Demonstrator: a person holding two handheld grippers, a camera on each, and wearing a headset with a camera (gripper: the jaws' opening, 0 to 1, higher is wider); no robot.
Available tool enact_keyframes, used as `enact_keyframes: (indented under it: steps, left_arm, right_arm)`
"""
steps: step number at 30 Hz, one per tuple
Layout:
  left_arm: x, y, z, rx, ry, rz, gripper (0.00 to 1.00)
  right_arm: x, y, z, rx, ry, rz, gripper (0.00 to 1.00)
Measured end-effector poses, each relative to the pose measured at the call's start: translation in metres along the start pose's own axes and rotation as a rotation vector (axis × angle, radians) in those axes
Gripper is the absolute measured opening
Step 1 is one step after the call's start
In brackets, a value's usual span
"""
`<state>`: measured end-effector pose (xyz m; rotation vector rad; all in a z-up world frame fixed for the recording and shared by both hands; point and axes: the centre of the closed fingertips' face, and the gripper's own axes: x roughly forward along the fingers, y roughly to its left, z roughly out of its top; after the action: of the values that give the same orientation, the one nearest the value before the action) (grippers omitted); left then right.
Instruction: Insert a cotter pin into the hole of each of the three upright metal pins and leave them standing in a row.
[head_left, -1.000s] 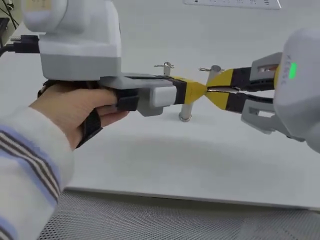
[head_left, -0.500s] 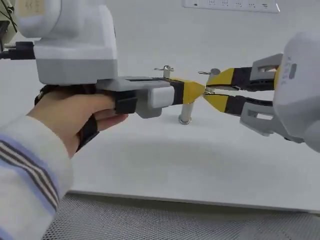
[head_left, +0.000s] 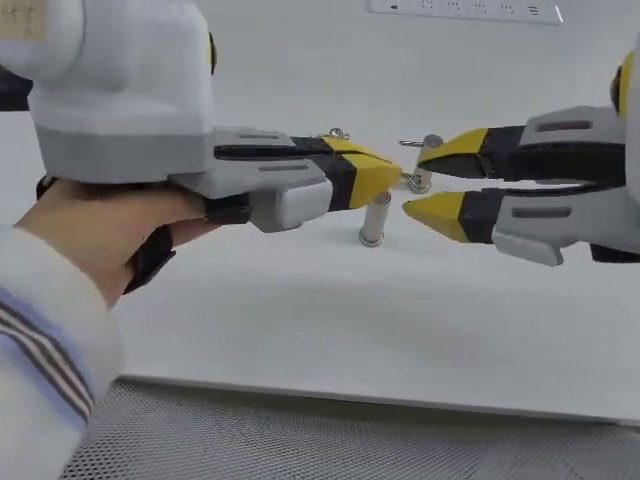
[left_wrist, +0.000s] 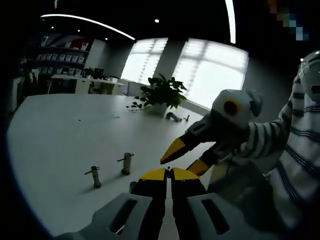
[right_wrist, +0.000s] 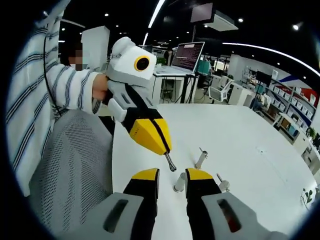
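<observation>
Three upright metal pins stand on the white table. The nearest pin (head_left: 374, 220) is bare. The two behind, one pin (head_left: 428, 150) and another pin (head_left: 335, 133), each carry a cotter pin through the top. My left gripper (head_left: 390, 177) reaches in from the left, shut on a small cotter pin (right_wrist: 170, 162) that sticks out of its tips. It hangs just above the bare pin (right_wrist: 180, 182). My right gripper (head_left: 428, 185) faces it from the right, open, its jaws either side of the left tips with nothing between them.
The white table (head_left: 300, 320) ends at a front edge over grey mesh (head_left: 300, 440). A power strip (head_left: 460, 8) lies at the far back. A hand (head_left: 110, 230) in a striped sleeve holds the left gripper.
The right gripper's jaws, pinched tip to tip against the left gripper a second ago, have spread wide open. The cotter pin stays in the left gripper. Both grippers stay above the nearest pin.
</observation>
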<state>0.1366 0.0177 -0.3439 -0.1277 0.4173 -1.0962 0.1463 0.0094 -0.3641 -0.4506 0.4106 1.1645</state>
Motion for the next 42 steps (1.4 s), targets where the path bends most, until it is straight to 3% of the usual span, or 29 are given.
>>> enact_keyframes:
  steps: [5,10,13,30,42]
  left_arm:
    - [-0.003,-0.007,0.0,0.085,0.01,-0.031,0.0]
    - [-0.005,-0.015,0.001,0.206,0.0,-0.072,0.0]
    - [-0.005,-0.016,0.0,0.2,0.006,-0.088,0.0]
    - [-0.004,-0.025,-0.007,0.281,0.048,-0.172,0.0]
    - [-0.005,-0.033,-0.016,0.29,0.099,-0.237,0.0]
  right_arm:
    - [0.0,0.009,-0.004,0.084,-0.028,0.083,0.14]
    - [0.001,0.012,-0.004,0.117,-0.036,0.098,0.13]
    - [0.001,0.015,-0.003,0.127,-0.041,0.106,0.12]
    - [-0.001,0.036,-0.003,0.112,-0.022,0.189,0.0]
    - [-0.008,0.048,-0.008,0.059,0.022,0.257,0.0]
